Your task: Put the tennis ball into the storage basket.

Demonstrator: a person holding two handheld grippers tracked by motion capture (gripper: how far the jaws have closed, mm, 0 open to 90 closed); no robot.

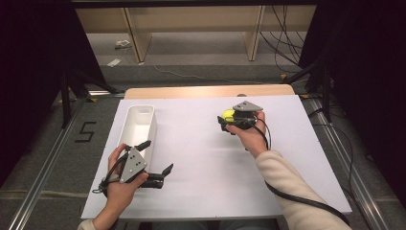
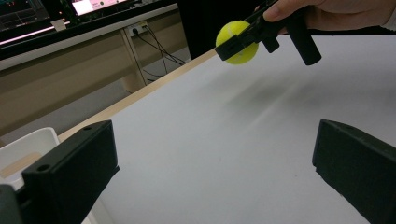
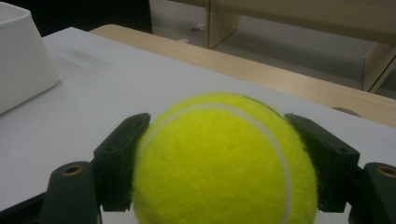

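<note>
The right claw [image 1: 225,120] was clamped on the tennis ball [image 1: 228,115], holding it above the far right part of the tabletop [image 1: 201,158]. The left claw [image 1: 158,155] stood wide apart, empty, just beside the white bin [image 1: 139,125].

My left tool [image 1: 159,161] low with jaws spread wide, my right tool [image 1: 225,120] ahead of it, raised, jaws clamped, sleeve trailing back

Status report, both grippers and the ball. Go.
Right gripper shut on tennis ball, lifted off the table. Left gripper open, empty, beside white bin. Path to bin looks clear.
</note>
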